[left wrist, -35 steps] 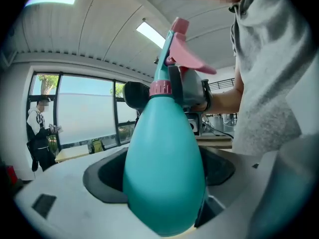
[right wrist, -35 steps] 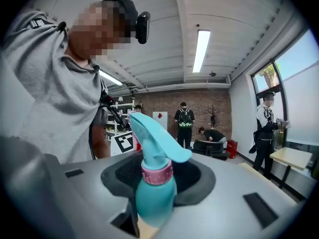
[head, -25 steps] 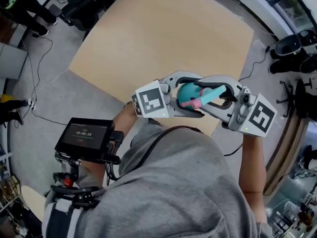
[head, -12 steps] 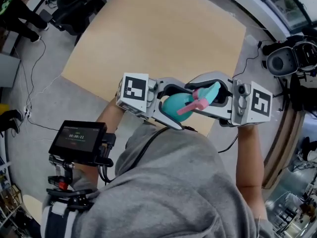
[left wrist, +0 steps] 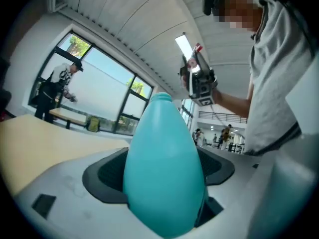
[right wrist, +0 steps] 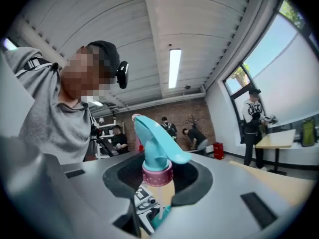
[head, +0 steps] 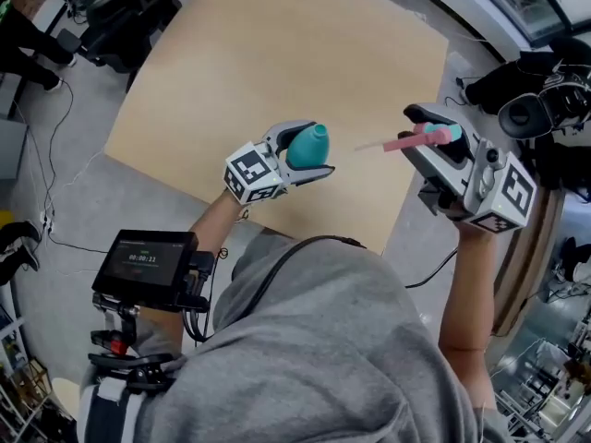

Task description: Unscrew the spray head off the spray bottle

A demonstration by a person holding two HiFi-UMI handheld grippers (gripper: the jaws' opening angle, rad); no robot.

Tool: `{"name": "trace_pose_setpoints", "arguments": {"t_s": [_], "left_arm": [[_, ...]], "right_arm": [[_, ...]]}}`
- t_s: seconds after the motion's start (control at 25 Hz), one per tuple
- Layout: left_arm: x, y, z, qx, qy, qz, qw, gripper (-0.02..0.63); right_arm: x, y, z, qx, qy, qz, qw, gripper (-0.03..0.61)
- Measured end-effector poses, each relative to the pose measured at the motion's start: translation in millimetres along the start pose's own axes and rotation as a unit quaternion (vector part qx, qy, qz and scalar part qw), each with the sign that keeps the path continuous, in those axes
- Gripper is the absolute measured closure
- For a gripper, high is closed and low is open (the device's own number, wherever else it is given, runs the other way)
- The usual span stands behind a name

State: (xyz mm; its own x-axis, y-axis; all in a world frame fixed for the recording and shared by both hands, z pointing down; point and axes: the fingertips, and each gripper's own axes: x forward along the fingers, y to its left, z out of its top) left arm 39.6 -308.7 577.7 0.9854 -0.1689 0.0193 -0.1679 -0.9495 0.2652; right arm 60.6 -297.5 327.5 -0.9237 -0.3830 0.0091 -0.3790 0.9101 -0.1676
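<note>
Left gripper [left wrist: 160,176] jaws spread wide and clamped on the fat body of the teal bottle [left wrist: 164,173], one pad each side, bare neck end sticking out past the jaw tips. Right gripper [right wrist: 157,180] jaws much closer together, pinching the spray head [right wrist: 155,143] around its pink collar [right wrist: 157,175], teal trigger part poking out past the tips, thin tube [right wrist: 160,203] running back between the jaws. Head is off the bottle. In the head view the left gripper [head: 307,151] holds the bottle [head: 303,144] above the near part of the table [head: 277,53]. The right gripper [head: 427,129] is well apart to the right, near the table's right edge, with the spray head [head: 434,136] and its tube [head: 371,146] pointing toward the bottle, not touching
</note>
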Motion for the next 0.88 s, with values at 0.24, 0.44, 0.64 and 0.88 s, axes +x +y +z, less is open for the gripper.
{"name": "trace_pose_setpoints", "arguments": {"t_s": [0.24, 0.44, 0.64, 0.88], "left_arm": [[1, 51, -83, 0.006, 0.076, 0.131, 0.9885, 0.201], [-1, 49, -124, 0.04, 0.119, 0.16, 0.9791, 0.201], [-6, 35, -138, 0.018, 0.114, 0.166, 0.9794, 0.201], [-16, 29, -142, 0.027, 0.103, 0.178, 0.9781, 0.201]], "right_arm": [[-34, -28, -57, 0.072, 0.071, -0.114, 0.988, 0.448], [-41, -46, -160, 0.21, 0.126, -0.161, 0.956, 0.448], [-32, -58, -262, 0.31, 0.185, -0.176, 0.916, 0.448], [-20, -73, -347, 0.359, 0.255, -0.194, 0.877, 0.448]]}}
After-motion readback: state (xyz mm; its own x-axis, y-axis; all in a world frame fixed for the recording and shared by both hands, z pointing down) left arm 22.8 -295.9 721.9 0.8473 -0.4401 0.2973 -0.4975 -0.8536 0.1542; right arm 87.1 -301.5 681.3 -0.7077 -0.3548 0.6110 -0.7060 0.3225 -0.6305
